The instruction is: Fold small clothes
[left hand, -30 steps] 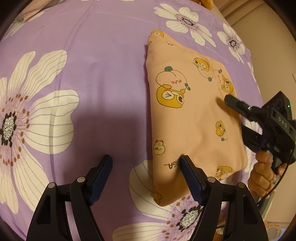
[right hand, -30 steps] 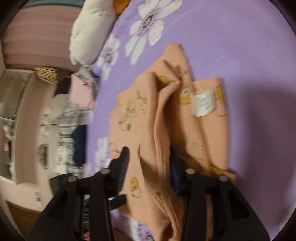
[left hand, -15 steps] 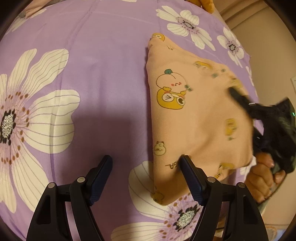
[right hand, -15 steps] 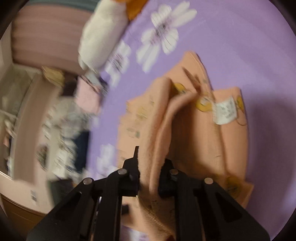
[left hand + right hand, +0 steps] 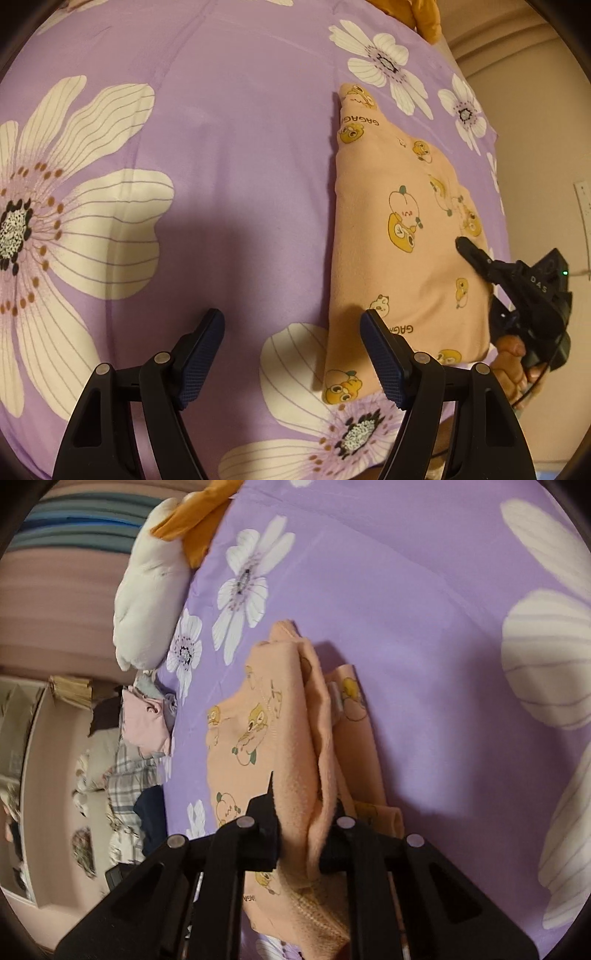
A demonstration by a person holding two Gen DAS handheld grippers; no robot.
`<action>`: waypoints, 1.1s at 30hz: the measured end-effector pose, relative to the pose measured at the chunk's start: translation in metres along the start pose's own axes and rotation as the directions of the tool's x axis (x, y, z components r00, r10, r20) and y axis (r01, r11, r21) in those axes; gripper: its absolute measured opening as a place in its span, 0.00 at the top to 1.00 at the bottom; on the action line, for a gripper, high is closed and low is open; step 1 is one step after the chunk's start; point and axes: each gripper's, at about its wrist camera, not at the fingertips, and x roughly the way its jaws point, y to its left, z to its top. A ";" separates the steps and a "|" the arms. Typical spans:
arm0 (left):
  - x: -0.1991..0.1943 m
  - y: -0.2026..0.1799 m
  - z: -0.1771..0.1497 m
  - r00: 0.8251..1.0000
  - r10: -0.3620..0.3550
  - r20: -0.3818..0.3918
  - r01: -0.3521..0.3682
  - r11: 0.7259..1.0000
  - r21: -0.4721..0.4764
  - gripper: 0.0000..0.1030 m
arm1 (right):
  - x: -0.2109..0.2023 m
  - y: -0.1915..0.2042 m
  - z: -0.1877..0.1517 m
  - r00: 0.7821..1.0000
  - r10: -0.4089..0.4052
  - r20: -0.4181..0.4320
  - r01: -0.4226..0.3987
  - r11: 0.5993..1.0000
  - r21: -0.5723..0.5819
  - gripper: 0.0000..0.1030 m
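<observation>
A small peach garment [image 5: 402,236] printed with yellow cartoon ducks lies partly folded on the purple flowered bedsheet [image 5: 229,155]. My left gripper [image 5: 291,339] is open and empty, hovering just left of the garment's near edge. My right gripper [image 5: 306,823] is shut on a bunched fold of the garment [image 5: 295,746] and lifts that edge off the bed. In the left wrist view the right gripper [image 5: 476,258] reaches in from the right over the garment's right side.
A white plush toy [image 5: 147,590] with an orange part [image 5: 192,520] lies at the head of the bed. A pile of pink, plaid and dark clothes [image 5: 140,746] sits beside the bed. The bed edge and a beige wall [image 5: 539,147] are to the right.
My right gripper closed on the garment's fold, then pulled it along and settled lower. The garment shifted right and away from my left gripper, which stayed open and still.
</observation>
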 end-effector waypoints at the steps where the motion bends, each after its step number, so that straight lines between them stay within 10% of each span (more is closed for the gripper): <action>1: 0.000 0.000 0.000 1.000 0.000 0.001 0.000 1.000 0.006 0.27 | 0.001 0.004 -0.003 1.000 -0.016 0.010 0.016 1.000 -0.012 0.87; 10: 0.012 -0.020 -0.004 0.998 0.055 0.018 -0.056 0.994 0.090 0.27 | -0.001 -0.002 -0.012 0.991 -0.127 0.028 0.128 0.992 -0.014 0.82; 16: 0.012 -0.024 -0.003 0.992 0.096 0.079 -0.101 0.993 0.065 0.42 | -0.058 0.040 -0.027 0.956 -0.117 0.268 0.177 0.961 -0.212 0.76; 21: -0.027 -0.035 -0.007 0.964 -0.182 0.194 0.154 0.977 0.146 0.46 | -0.060 0.038 -0.040 0.983 -0.013 0.182 0.061 0.963 -0.264 0.77; 24: -0.016 -0.048 -0.012 0.972 -0.107 0.210 0.065 0.979 0.195 0.47 | -0.045 0.035 -0.045 0.982 -0.135 0.130 0.167 0.946 -0.277 0.77; 27: 0.025 -0.045 -0.011 0.995 0.034 0.092 -0.049 0.985 0.165 0.49 | -0.018 0.011 -0.041 0.925 -0.376 0.049 0.378 0.905 -0.194 0.76; 33: 0.011 -0.058 -0.017 0.996 -0.043 0.078 0.026 0.977 0.211 0.49 | -0.048 0.007 -0.040 0.964 -0.246 0.098 0.259 0.954 -0.153 0.75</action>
